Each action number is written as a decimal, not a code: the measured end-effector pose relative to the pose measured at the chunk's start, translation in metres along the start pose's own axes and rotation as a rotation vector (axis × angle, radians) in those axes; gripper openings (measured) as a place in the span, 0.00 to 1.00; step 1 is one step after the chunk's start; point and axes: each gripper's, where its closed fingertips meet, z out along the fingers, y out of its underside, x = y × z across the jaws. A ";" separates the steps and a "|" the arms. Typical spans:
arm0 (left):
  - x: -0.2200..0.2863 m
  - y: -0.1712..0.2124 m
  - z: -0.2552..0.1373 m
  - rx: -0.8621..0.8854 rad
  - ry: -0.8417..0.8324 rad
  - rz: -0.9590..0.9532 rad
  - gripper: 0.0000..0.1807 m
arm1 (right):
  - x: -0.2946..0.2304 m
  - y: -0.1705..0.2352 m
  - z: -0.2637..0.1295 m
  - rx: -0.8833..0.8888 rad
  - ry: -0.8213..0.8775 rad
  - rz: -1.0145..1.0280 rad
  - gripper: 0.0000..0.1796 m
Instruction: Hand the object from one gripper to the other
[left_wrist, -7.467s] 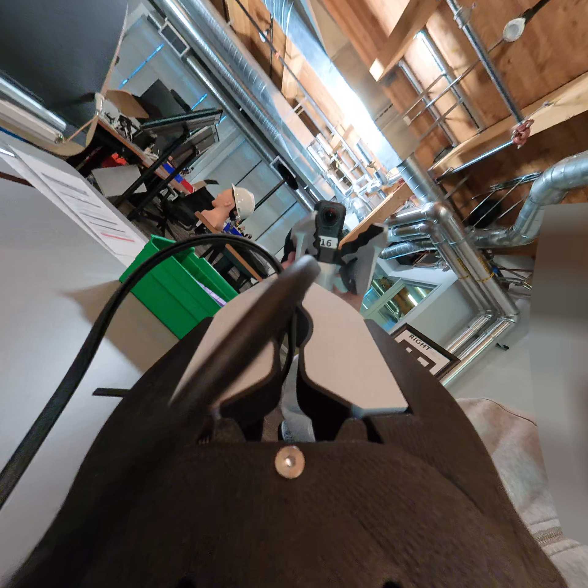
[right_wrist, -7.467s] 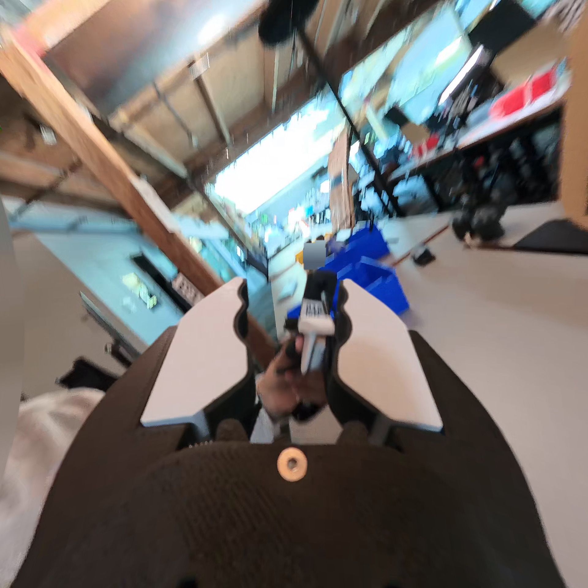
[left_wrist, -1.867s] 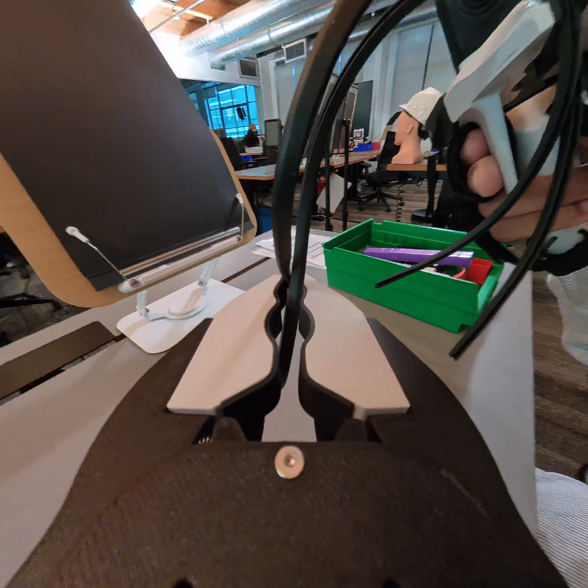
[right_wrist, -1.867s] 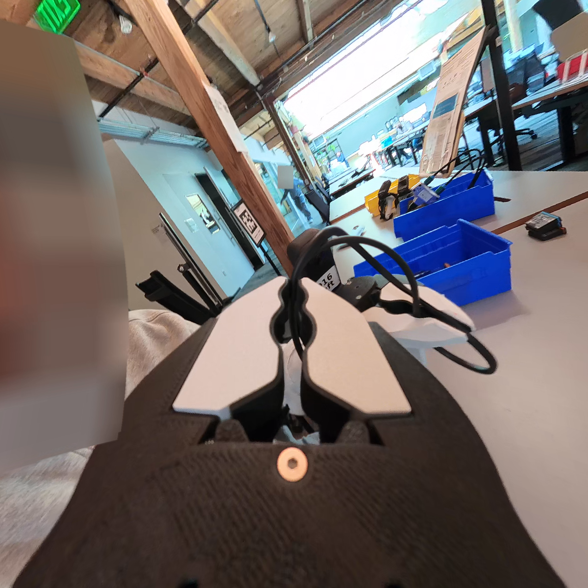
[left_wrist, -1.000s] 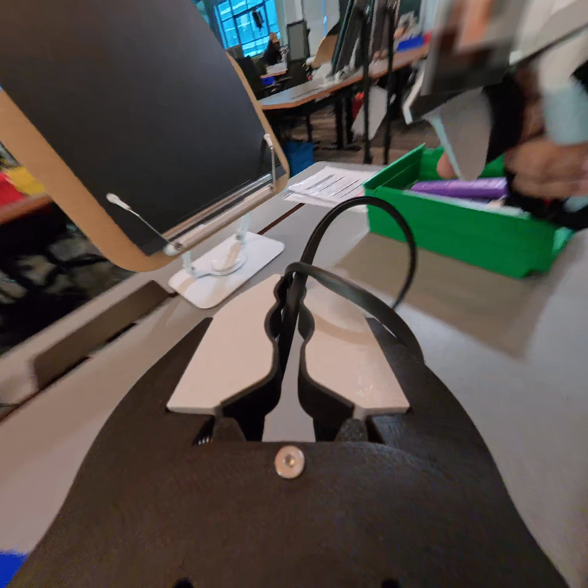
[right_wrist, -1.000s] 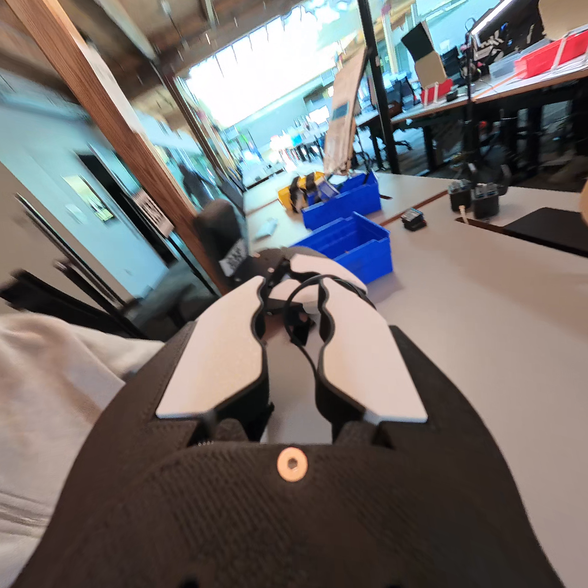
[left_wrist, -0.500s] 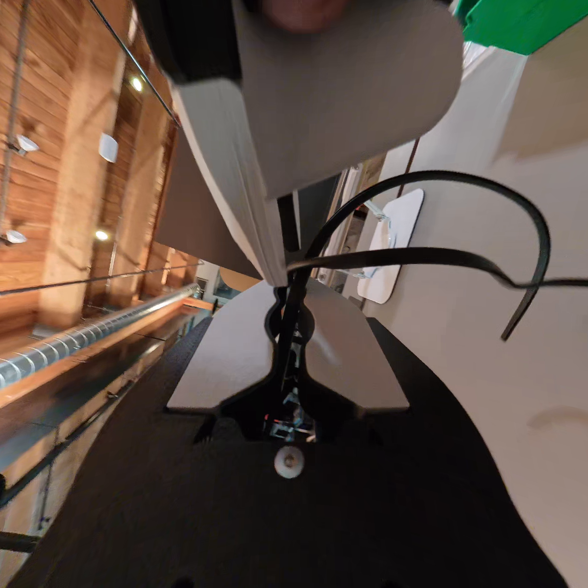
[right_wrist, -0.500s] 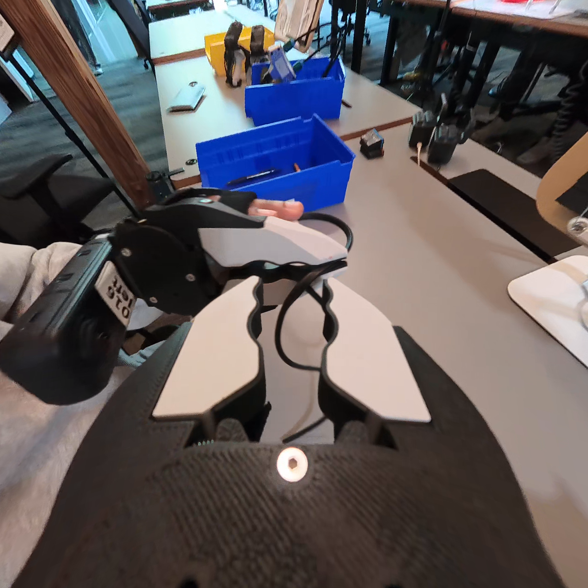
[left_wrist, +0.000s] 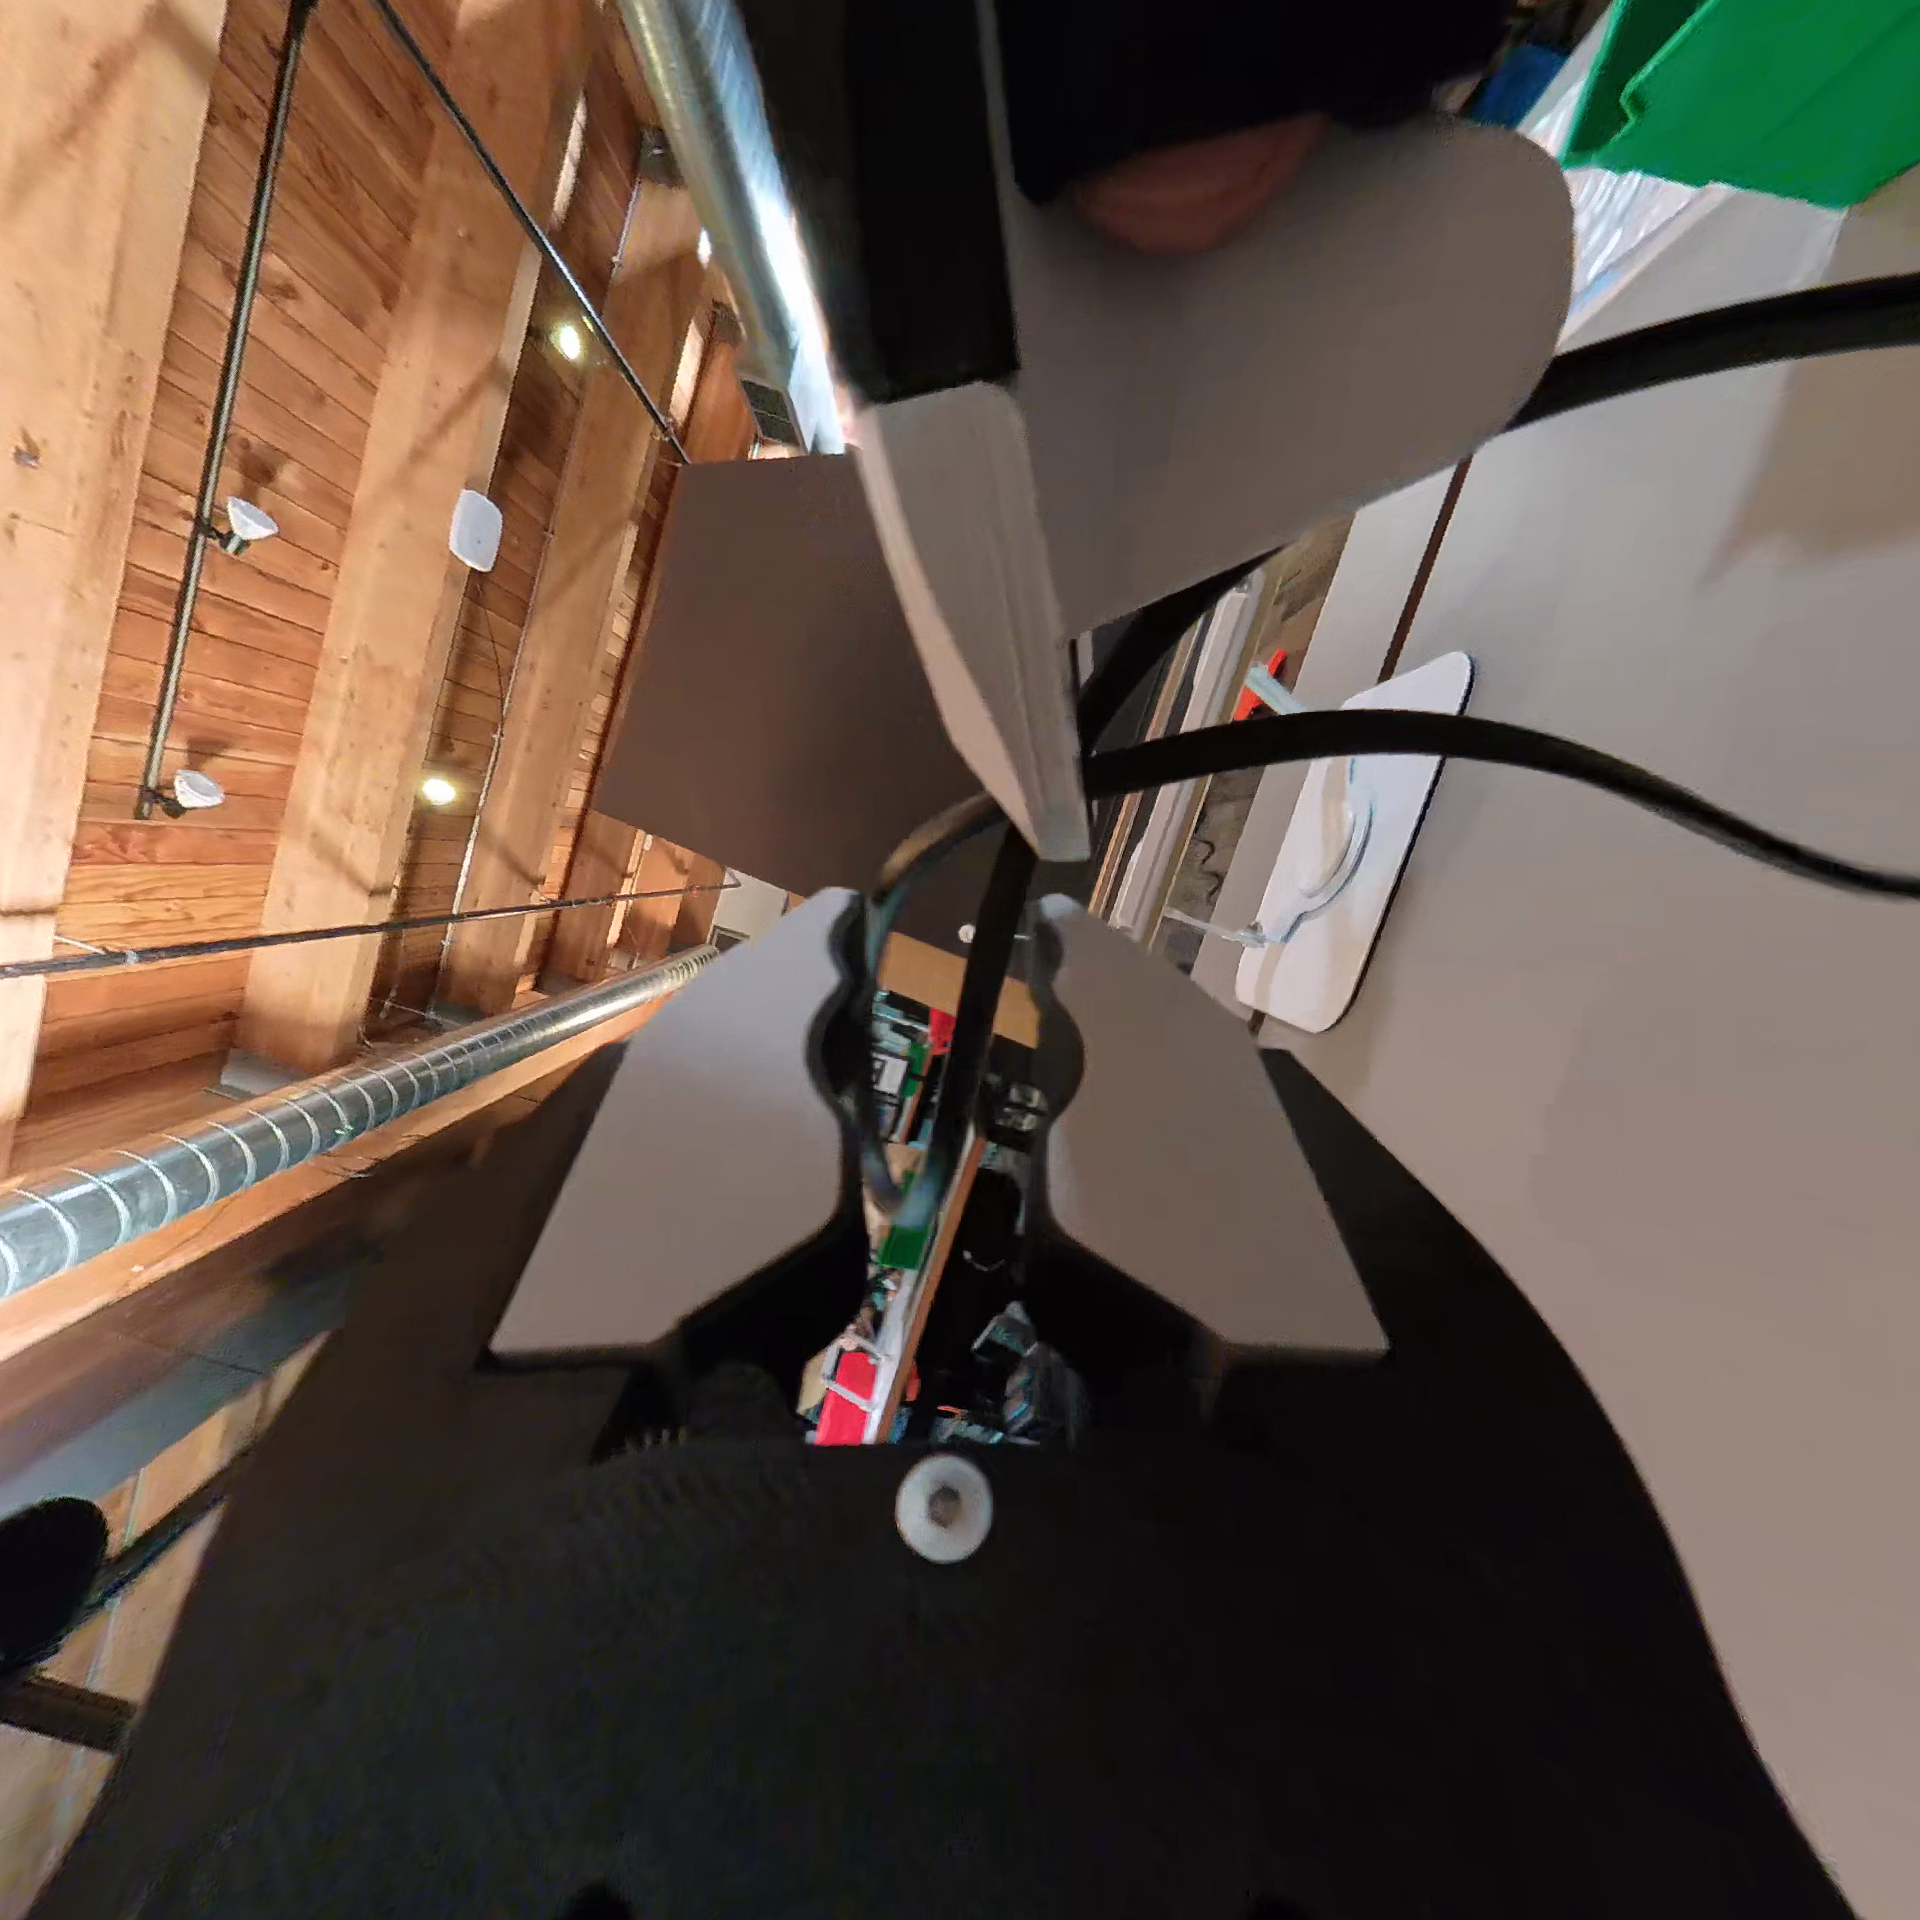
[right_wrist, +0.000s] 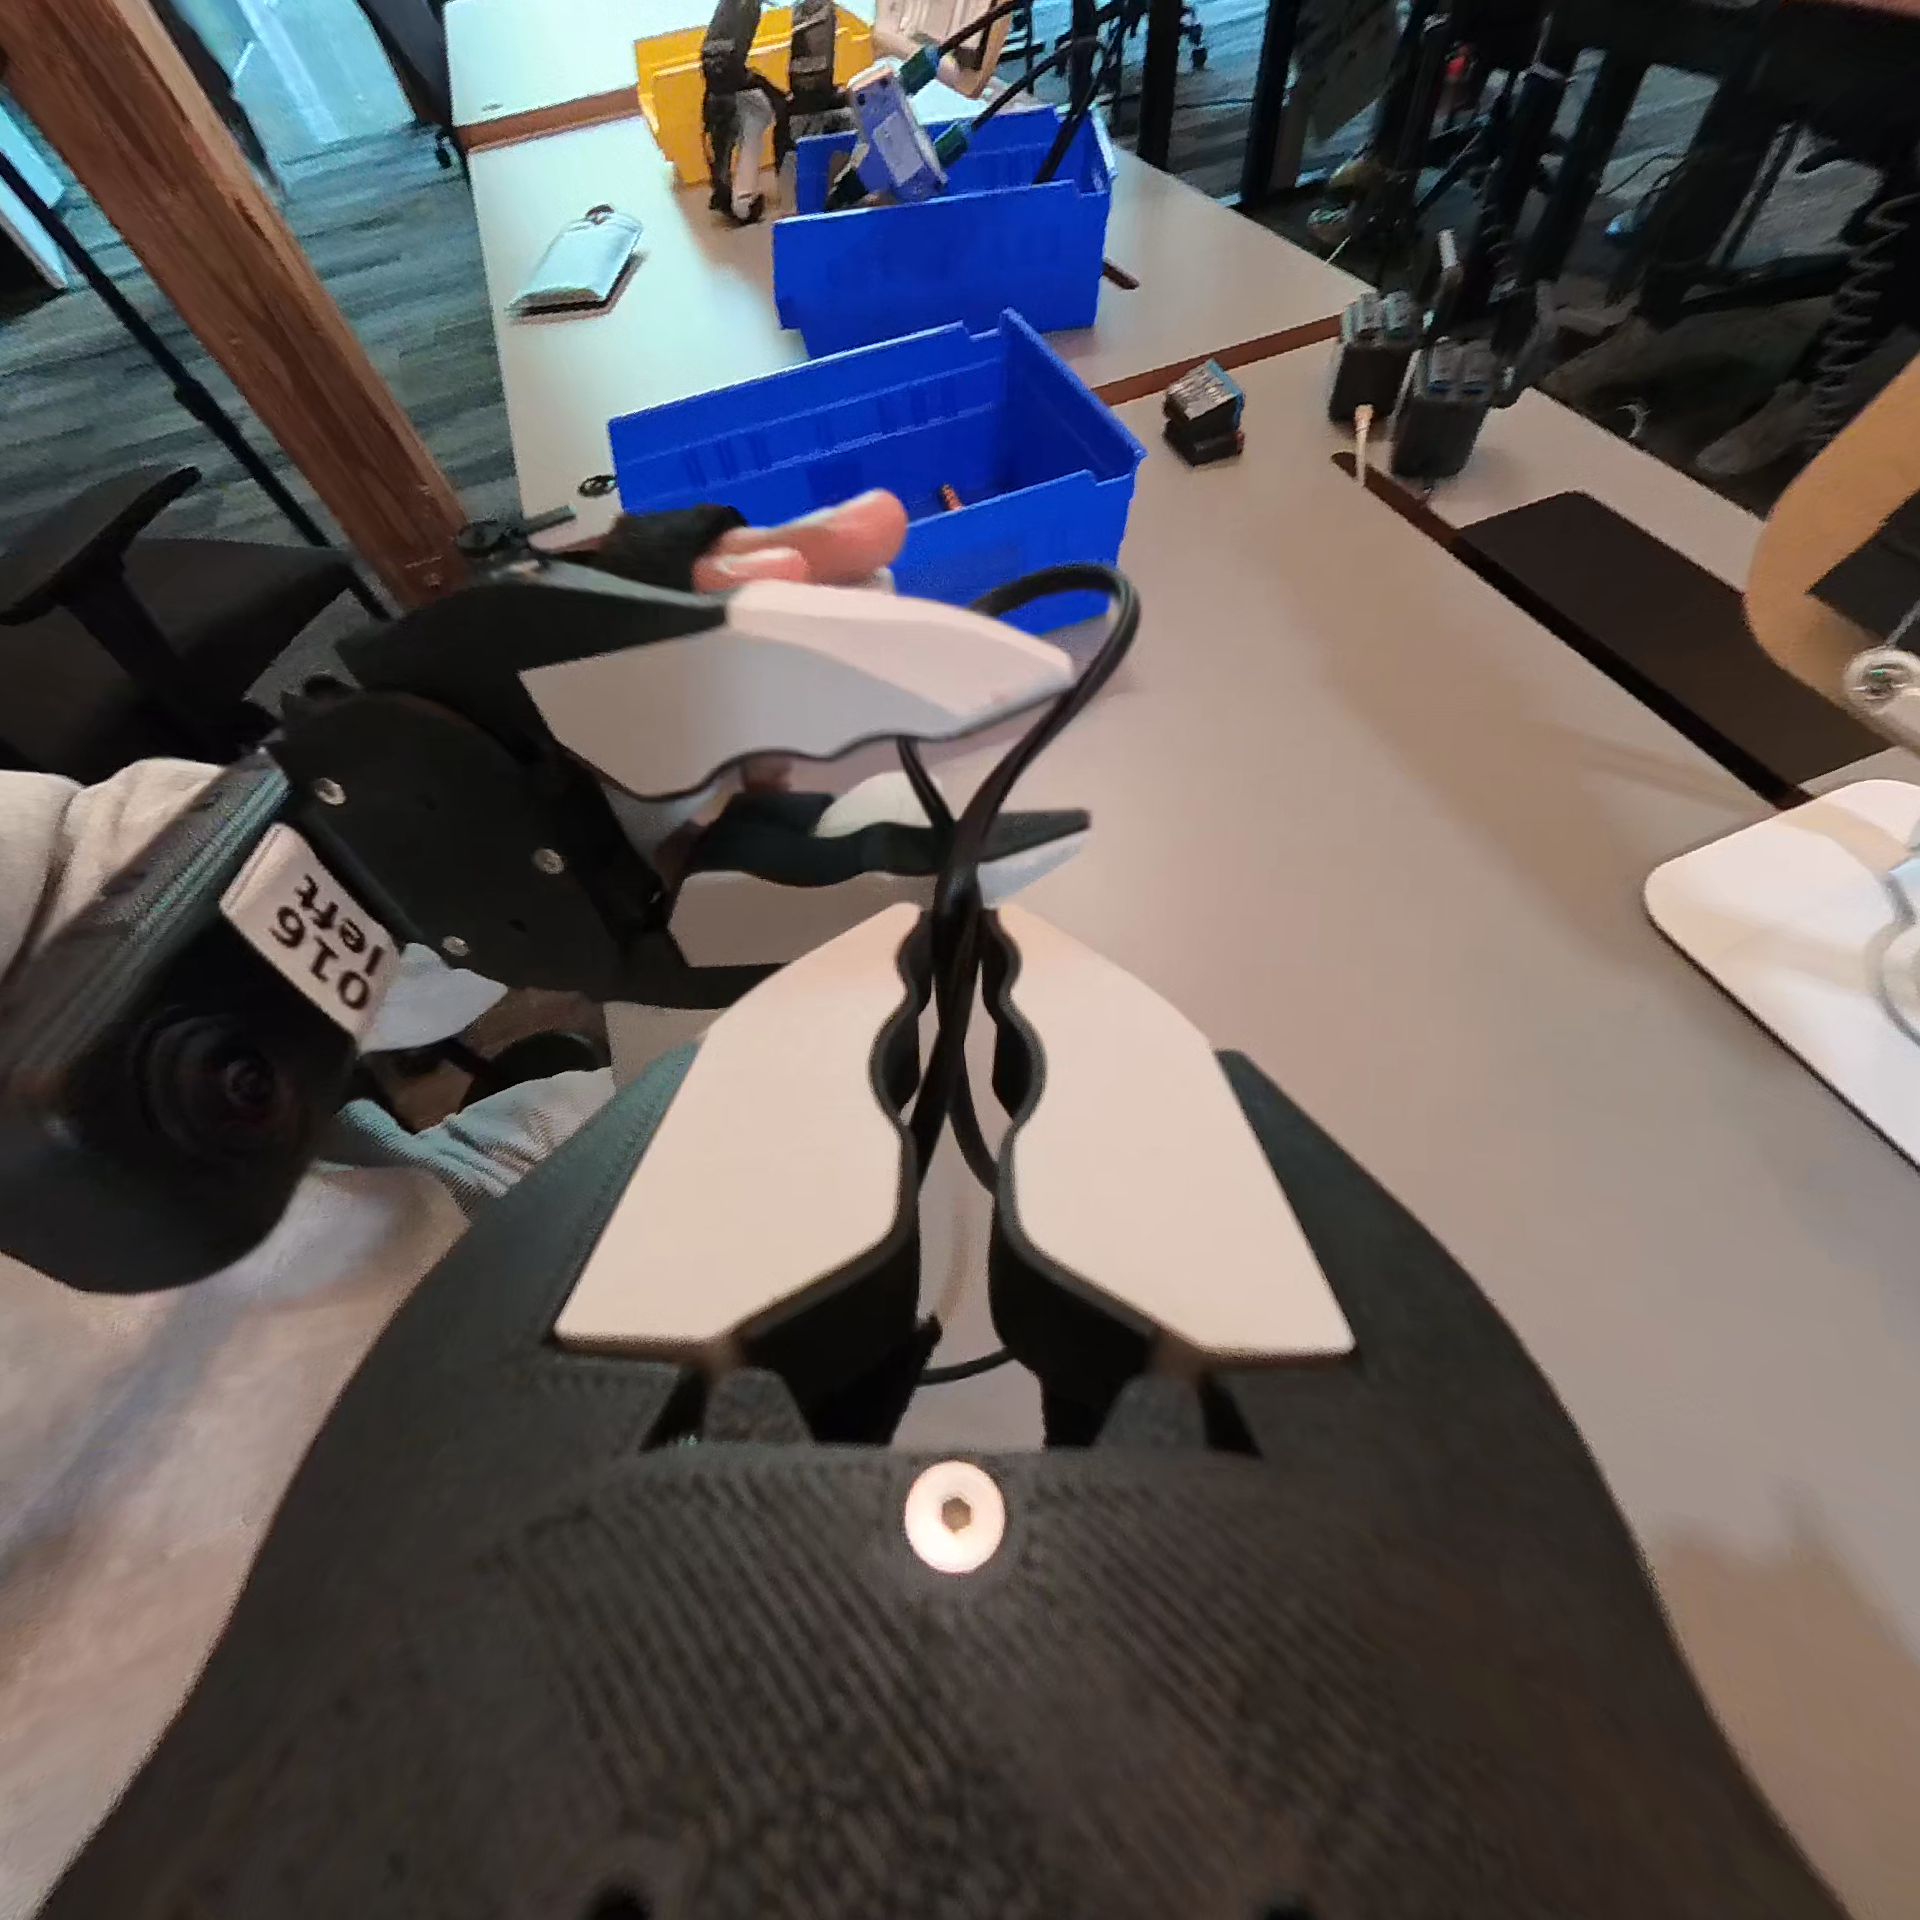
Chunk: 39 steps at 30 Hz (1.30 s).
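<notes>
The object is a looped black cable (right_wrist: 1122, 623). My right gripper (right_wrist: 956, 920) is shut on its two crossed strands, above the grey table (right_wrist: 1403, 675). My left gripper (right_wrist: 1075, 753) comes in from the left, just beyond the right one. It is open, and the cable loop passes loosely between its fingers. In the left wrist view my left gripper (left_wrist: 951, 904) is open with a strand of the cable (left_wrist: 982, 997) in the gap. The right gripper (left_wrist: 1055, 821) reaches down from above and pinches the cable just past the left fingertips.
Two blue bins (right_wrist: 883, 457) and a yellow bin (right_wrist: 717, 62) stand on the table beyond the grippers. A white stand base (right_wrist: 1787, 935) lies at the right, and small black boxes (right_wrist: 1205, 410) at the back. A wooden post (right_wrist: 239, 270) stands at the left. A green bin (left_wrist: 1766, 94) shows in the left wrist view. One gripper's finger ends stand about 4 cm off the other's. The white stand base (right_wrist: 1787, 935) is about 40 cm from both grippers' fingertips. It turns up in the left wrist view (left_wrist: 1341, 935) as well.
My right gripper has shut on the cable, which it was open around half a second ago. My left gripper, which was shut on the cable, has opened.
</notes>
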 end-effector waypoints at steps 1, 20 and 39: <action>-0.003 0.000 0.000 0.007 -0.004 -0.035 0.21 | 0.002 -0.002 -0.002 0.019 0.010 0.006 0.05; 0.019 -0.062 -0.013 0.265 0.628 -1.226 0.52 | 0.004 -0.075 -0.049 0.578 -0.071 0.100 0.05; 0.070 -0.069 -0.013 0.197 0.754 -1.166 0.07 | -0.013 -0.092 -0.067 0.683 -0.130 0.130 0.05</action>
